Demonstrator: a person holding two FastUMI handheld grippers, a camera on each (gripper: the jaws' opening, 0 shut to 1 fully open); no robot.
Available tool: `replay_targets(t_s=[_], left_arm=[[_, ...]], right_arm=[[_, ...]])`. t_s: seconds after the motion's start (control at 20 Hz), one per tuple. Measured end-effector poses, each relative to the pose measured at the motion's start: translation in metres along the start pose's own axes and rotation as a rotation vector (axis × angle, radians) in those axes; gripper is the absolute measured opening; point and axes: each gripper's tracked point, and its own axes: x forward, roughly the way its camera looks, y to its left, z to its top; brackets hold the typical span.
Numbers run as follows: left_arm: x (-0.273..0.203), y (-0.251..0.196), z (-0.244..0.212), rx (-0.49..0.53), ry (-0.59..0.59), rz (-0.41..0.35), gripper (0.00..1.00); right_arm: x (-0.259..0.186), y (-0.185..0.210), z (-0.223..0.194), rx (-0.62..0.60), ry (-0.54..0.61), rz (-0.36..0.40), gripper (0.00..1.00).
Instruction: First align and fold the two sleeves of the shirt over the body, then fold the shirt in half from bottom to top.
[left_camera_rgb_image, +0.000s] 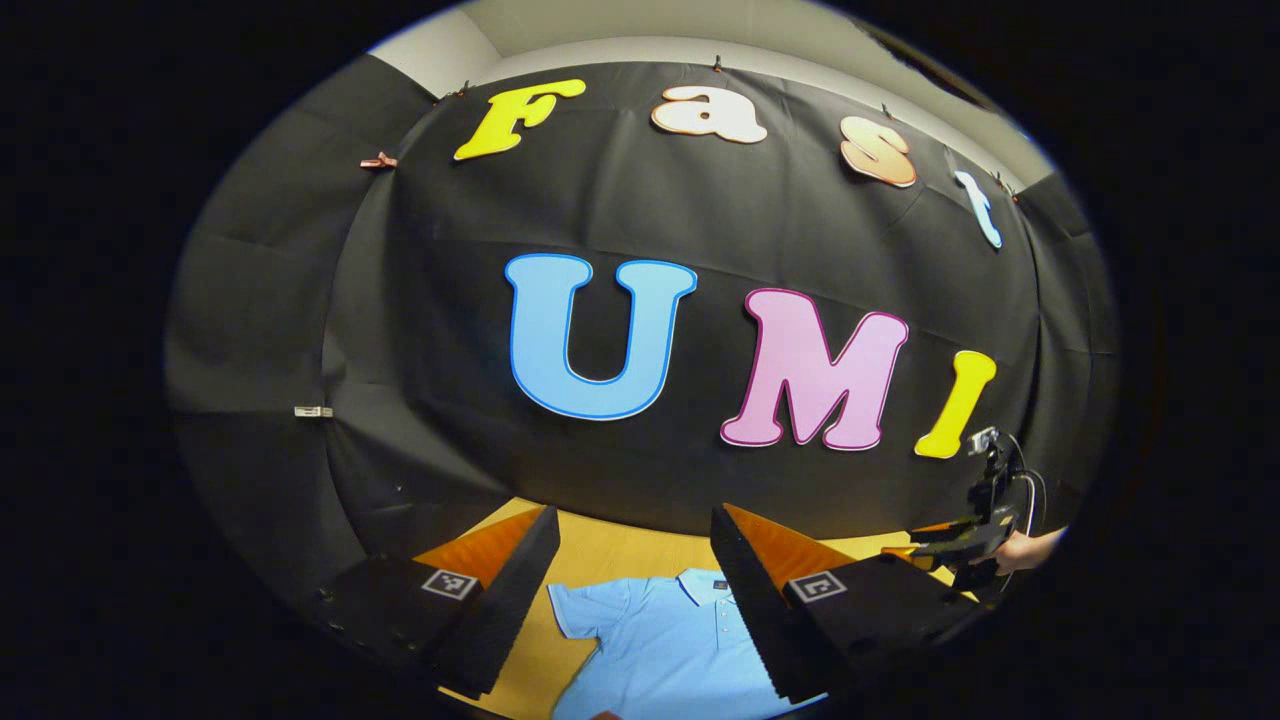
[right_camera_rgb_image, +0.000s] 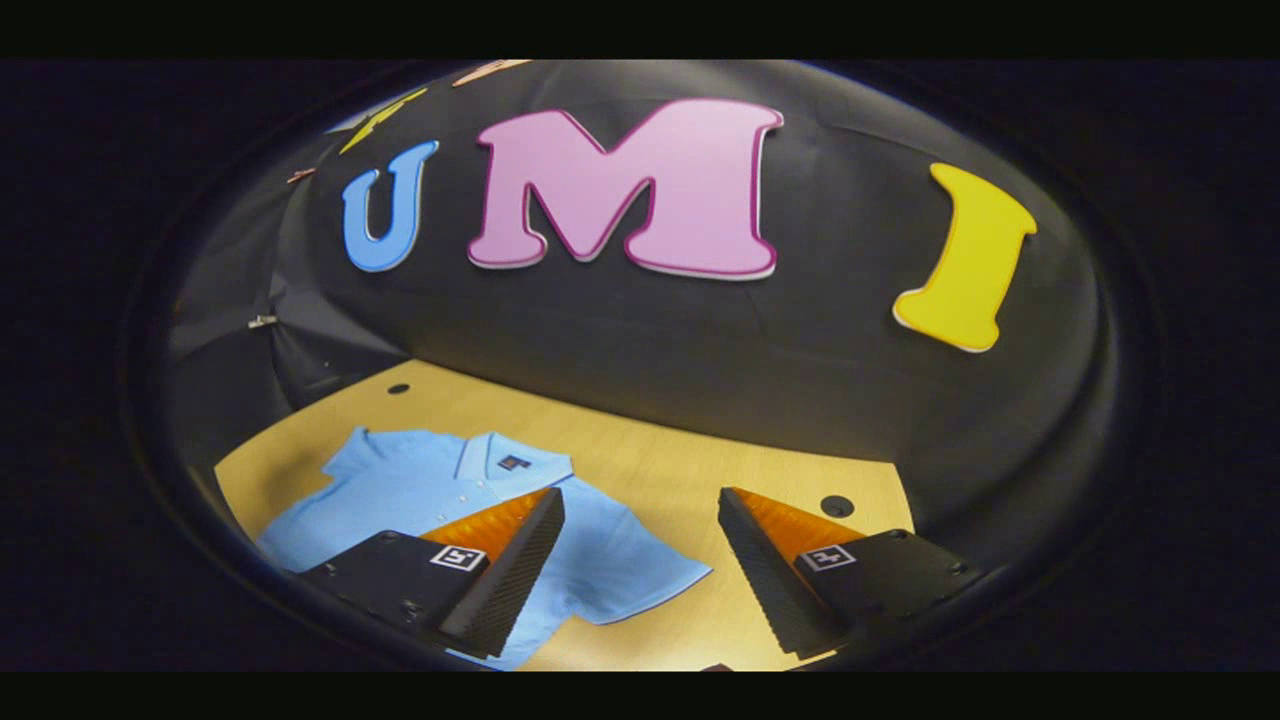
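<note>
A light blue polo shirt (left_camera_rgb_image: 660, 645) lies flat on the wooden table (left_camera_rgb_image: 610, 555), collar toward the wall and both short sleeves spread out. My left gripper (left_camera_rgb_image: 635, 518) hangs open above the shirt's collar end with nothing between its fingers. In the right gripper view the shirt (right_camera_rgb_image: 420, 490) lies to the left, and one sleeve (right_camera_rgb_image: 640, 580) reaches between the fingers. My right gripper (right_camera_rgb_image: 640, 497) is open and empty above that sleeve. The left gripper view also has the right gripper (left_camera_rgb_image: 960, 545) far off at the right edge, held by a hand (left_camera_rgb_image: 1030, 550).
The black cloth wall (right_camera_rgb_image: 700, 340) stands close behind the table's far edge. The tabletop (right_camera_rgb_image: 700, 460) has two small round holes, one at the back left (right_camera_rgb_image: 398, 388) and one to the right (right_camera_rgb_image: 836, 505). Bare wood lies right of the shirt.
</note>
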Motion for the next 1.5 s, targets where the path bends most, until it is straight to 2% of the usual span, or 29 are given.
replay_targets(t_s=[0.4,0.65,0.7,0.75,0.9,1.0,1.1,1.15,1.2,1.35,1.4,1.5], left_arm=[[0.02,-0.04,-0.004,0.029,0.042,0.022,0.97],[0.019,-0.057,-0.005,0.05,0.058,0.024,0.97],[0.02,-0.059,-0.008,0.057,0.069,0.027,0.97],[0.02,-0.062,-0.01,0.059,0.074,0.025,0.97],[0.02,-0.071,-0.013,0.066,0.077,0.009,0.97],[0.02,-0.071,-0.016,0.079,0.081,0.009,0.97],[0.018,-0.069,-0.017,0.065,0.08,0.007,0.97],[0.017,-0.067,-0.019,0.052,0.081,0.004,0.97],[0.015,-0.063,-0.019,0.044,0.081,0.005,0.97],[0.011,-0.048,-0.026,0.082,0.089,0.002,0.97],[0.009,-0.044,-0.027,0.095,0.092,-0.011,0.97],[0.008,-0.035,-0.024,0.108,0.088,-0.037,0.97]], right_arm=[[0.065,-0.021,-0.099,0.089,0.194,0.061,0.96],[0.089,-0.029,-0.132,0.165,0.258,0.064,0.98],[0.092,-0.03,-0.141,0.169,0.275,0.065,0.94],[0.093,-0.03,-0.146,0.169,0.285,0.067,0.98],[0.094,-0.023,-0.163,0.163,0.326,0.091,0.99],[0.095,-0.025,-0.165,0.126,0.335,0.084,1.0],[0.093,-0.026,-0.165,0.104,0.345,0.067,0.96],[0.094,-0.024,-0.165,0.112,0.351,0.055,0.82],[0.097,-0.02,-0.164,0.126,0.349,0.057,0.76],[0.101,-0.014,-0.163,0.202,0.36,0.022,0.13],[0.1,-0.014,-0.162,0.213,0.366,0.012,0.08],[0.094,-0.014,-0.157,0.188,0.359,0.003,0.13]])
